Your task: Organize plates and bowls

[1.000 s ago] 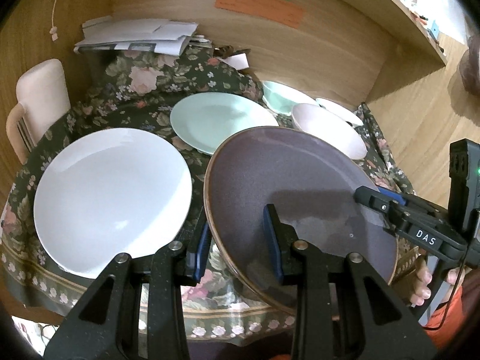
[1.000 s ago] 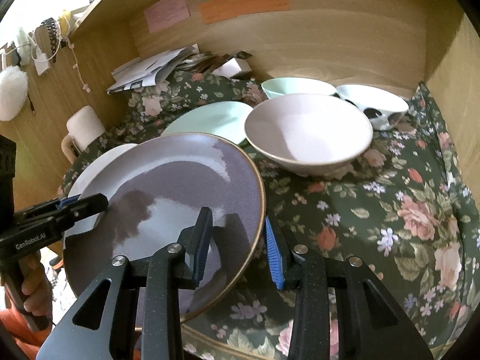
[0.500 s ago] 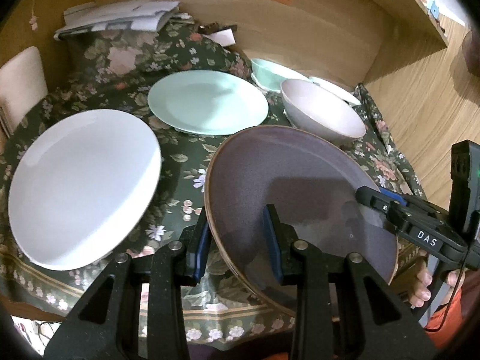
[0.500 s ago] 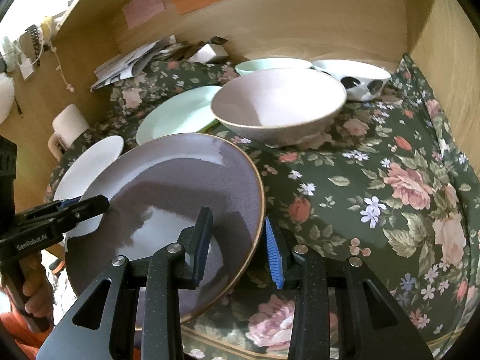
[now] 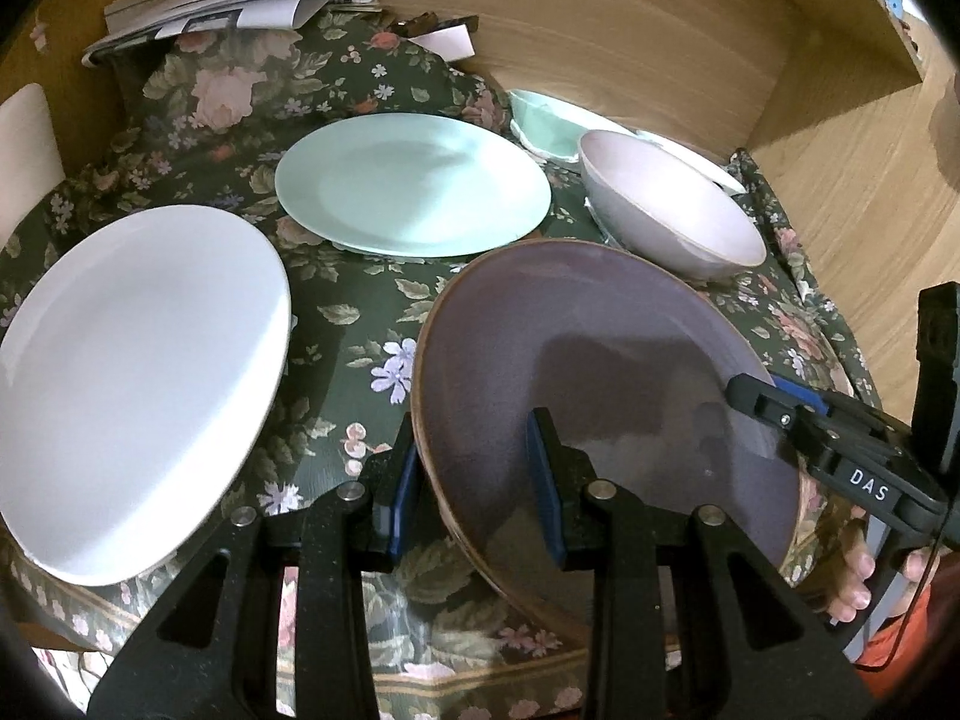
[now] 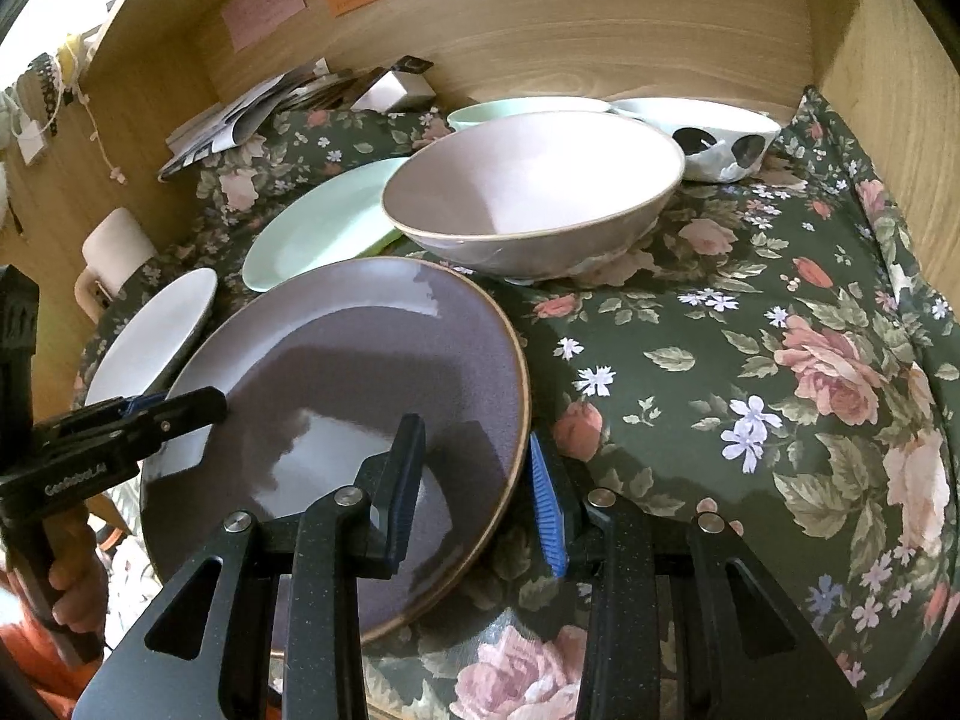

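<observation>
A purple plate (image 5: 576, 360) (image 6: 360, 360) with a brown rim hangs tilted just above the floral cloth near the table's front edge. My left gripper (image 5: 474, 480) is shut on its left rim, and my right gripper (image 6: 477, 480) is shut on its right rim. Each gripper shows in the other's view, the right gripper (image 5: 774, 402) and the left gripper (image 6: 174, 408). A white plate (image 5: 132, 384) lies to the left, a mint plate (image 5: 414, 186) behind, and a pink-grey bowl (image 6: 528, 192) behind right.
A mint bowl (image 6: 480, 114) and a white bowl with dark spots (image 6: 708, 132) stand at the back by the wooden wall. Papers (image 5: 228, 6) are stacked at the back left. Bare floral cloth (image 6: 750, 360) lies to the right of the purple plate.
Both grippers have sunk with the purple plate and moved it forward over the table. The other plates and bowls now look closer. Neither grip has changed.
</observation>
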`<state>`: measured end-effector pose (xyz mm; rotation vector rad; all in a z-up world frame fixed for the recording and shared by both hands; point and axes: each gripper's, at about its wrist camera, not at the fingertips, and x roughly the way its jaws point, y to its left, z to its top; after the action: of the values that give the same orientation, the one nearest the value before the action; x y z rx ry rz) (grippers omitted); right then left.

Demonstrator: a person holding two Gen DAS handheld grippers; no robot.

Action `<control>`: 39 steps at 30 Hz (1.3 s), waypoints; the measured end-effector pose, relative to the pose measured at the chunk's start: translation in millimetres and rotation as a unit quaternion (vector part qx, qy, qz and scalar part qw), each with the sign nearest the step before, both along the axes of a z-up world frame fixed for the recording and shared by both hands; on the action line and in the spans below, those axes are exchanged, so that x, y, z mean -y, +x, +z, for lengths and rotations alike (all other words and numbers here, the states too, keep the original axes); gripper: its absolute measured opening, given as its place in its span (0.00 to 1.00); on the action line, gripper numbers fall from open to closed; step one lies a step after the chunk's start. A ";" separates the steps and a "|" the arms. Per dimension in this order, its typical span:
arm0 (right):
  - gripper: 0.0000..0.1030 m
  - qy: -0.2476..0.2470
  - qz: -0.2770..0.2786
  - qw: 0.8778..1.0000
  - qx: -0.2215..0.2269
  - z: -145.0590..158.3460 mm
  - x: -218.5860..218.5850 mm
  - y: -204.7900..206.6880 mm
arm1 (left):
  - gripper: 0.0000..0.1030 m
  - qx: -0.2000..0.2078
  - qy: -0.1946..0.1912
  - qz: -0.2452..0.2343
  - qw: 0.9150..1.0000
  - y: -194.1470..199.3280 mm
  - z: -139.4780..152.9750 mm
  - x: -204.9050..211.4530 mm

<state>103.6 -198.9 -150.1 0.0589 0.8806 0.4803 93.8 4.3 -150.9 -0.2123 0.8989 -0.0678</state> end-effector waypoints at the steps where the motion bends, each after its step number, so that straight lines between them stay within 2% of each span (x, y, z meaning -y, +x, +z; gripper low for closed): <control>1: 0.30 -0.003 0.001 1.000 0.001 -0.4 0.0 -0.3 | 0.32 0.000 0.000 0.001 1.000 0.5 -0.8 0.1; 10: 0.33 -0.009 0.006 1.000 0.005 0.6 -0.7 0.0 | 0.32 -0.001 0.001 -0.004 1.000 1.8 -3.2 -1.7; 14: 0.38 -0.022 0.008 1.000 0.021 6.5 -2.6 -5.3 | 0.34 0.023 0.032 -0.005 0.999 -4.5 3.8 1.1; 22: 0.42 -0.003 0.002 0.999 0.045 24.4 0.0 -14.9 | 0.41 0.068 0.041 0.001 0.997 -17.5 30.5 -2.9; 27: 0.45 0.005 0.012 0.998 0.069 40.9 -10.5 -21.1 | 0.55 0.103 0.047 0.014 0.993 -30.6 49.5 -11.1; 30: 0.50 0.004 0.023 0.996 0.084 50.6 -24.8 -24.3 | 0.62 0.120 0.053 0.022 0.991 -39.2 59.8 -17.1; 35: 0.65 0.004 0.044 0.993 0.113 62.0 -48.7 -30.1 | 0.76 0.136 0.058 0.045 0.988 -52.6 72.6 -35.8; 37: 0.67 0.008 0.056 0.992 0.116 64.4 -58.2 -30.3 | 0.82 0.141 0.061 0.056 0.986 -56.9 75.0 -44.8; 39: 0.67 0.011 0.070 0.991 0.115 66.1 -71.4 -29.9 | 0.82 0.144 0.069 0.066 0.985 -61.6 76.0 -52.7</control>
<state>73.7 -127.5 -84.0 -0.0373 0.6548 0.6145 32.2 57.0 -74.9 -0.1278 0.5967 0.0844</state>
